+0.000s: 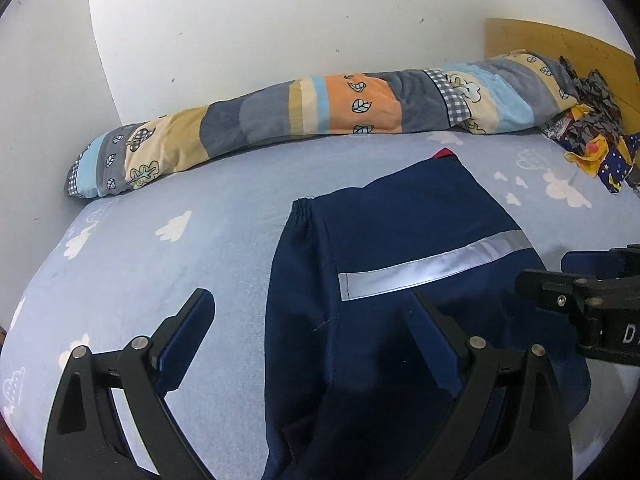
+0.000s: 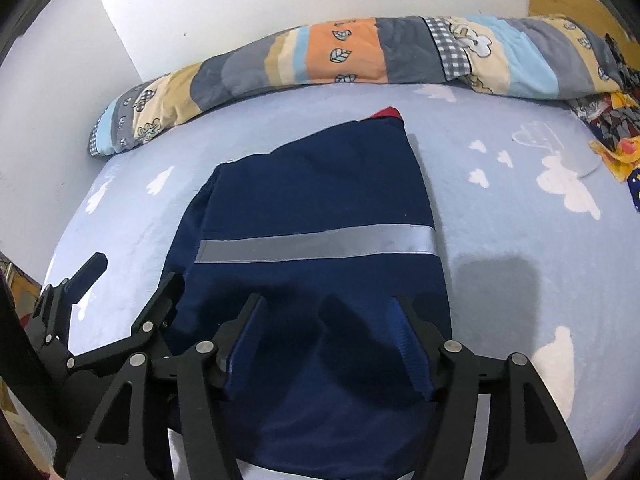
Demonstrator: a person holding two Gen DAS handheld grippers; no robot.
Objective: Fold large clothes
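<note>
Jaws of right gripper [image 2: 330,316] and left gripper [image 1: 310,316] spread, empty, above folded navy trousers [image 2: 316,200] mid-bed; fold could be snagged, undone on withdrawal.

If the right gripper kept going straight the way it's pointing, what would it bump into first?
Most likely the navy garment. The right gripper points down at it with open fingers, and dark cloth fills the gap ahead, below the grey reflective stripe. How near it is, the view doesn't show.
</note>
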